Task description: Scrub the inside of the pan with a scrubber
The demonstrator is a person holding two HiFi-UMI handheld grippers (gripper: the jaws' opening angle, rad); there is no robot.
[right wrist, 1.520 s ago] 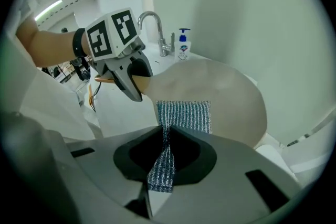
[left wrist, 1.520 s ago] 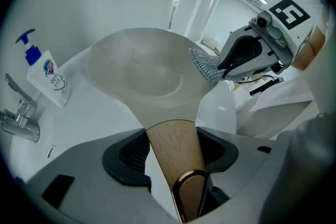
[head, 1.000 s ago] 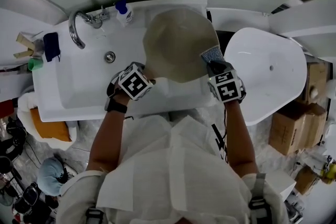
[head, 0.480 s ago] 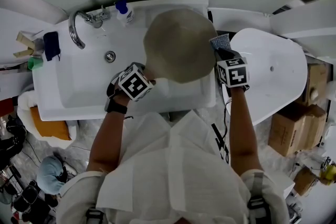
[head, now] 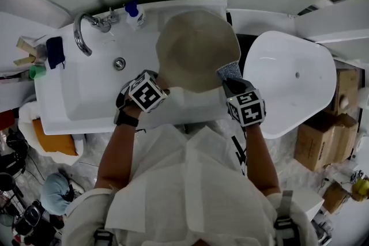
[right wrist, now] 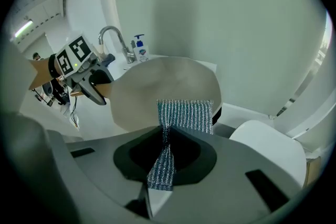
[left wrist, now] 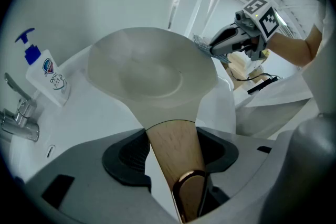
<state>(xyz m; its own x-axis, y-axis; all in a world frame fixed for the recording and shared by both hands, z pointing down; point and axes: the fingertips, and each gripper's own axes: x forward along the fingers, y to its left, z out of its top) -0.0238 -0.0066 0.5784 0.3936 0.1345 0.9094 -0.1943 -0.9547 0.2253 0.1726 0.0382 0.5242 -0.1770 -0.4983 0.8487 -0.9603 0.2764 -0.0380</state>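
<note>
- The pan (head: 196, 49) was round, shallow and pale beige, with a matte surface and a flatter round middle inside sloping sides.
- Its handle (left wrist: 176, 157) was light wood, widening toward the pan, with a copper-coloured loop at the near end.
- The left gripper (head: 157, 82) had its jaws closed on that wooden handle, one dark pad on each side. The pan stood straight out ahead of its jaws.
- The scrubber (right wrist: 184, 113) was a grey-green ribbed mesh cloth, pinched narrow in the middle and fanned out flat at its far end.
- The right gripper (head: 233, 84) had its jaws nearly together, clamped on the scrubber's pinched middle.
- The fanned end lay just ahead of the right gripper's jaws, at the pan's rim on the side away from the left gripper. Whether it pressed on the rim could not be told.
- The two grippers were on opposite sides of the pan's near edge, well apart.
- A white sink (head: 86, 95) lay beneath and outward of the left gripper, with a round drain (head: 119, 63) in its floor.
- A curved faucet (head: 81, 34) stood at the sink's far edge, and beside it a soap bottle (head: 135, 14) with a blue pump.
- A white oval tub (head: 288, 83) lay just outward of the right gripper.
- Cardboard boxes (head: 317, 144) stood beyond the tub, farther from the right gripper.
</note>
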